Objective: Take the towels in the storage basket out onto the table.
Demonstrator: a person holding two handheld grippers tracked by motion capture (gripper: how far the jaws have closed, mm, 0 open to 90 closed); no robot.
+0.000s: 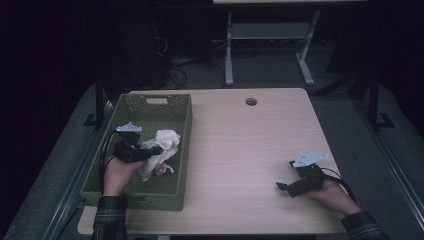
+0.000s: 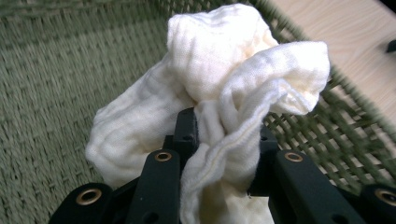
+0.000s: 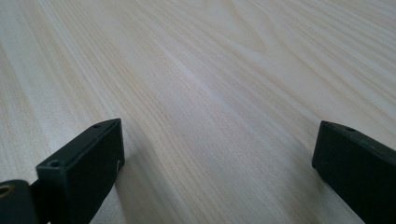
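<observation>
One crumpled cream-white muslin cloth (image 2: 219,93) is pinched between the jaws of the left tool (image 2: 223,140); its folds bulge out above the black jaws and a tail of it hangs below them. In the high view the left tool (image 1: 150,151) holds that cloth (image 1: 162,145) inside the one olive-green woven rectangular basket (image 1: 182,125), which stands on the left part of the single pale wood-grain counter (image 1: 240,150); the cloth's lower end hangs toward the basket floor, where a small tan scrap (image 1: 161,170) lies just under it. The right tool (image 1: 286,187) rests low on the counter, well apart from the basket, its two black jaws spread wide with bare wood (image 3: 210,116) between them. There are two tools and two plaid sleeves. No brand, label or writing can be read anywhere.
</observation>
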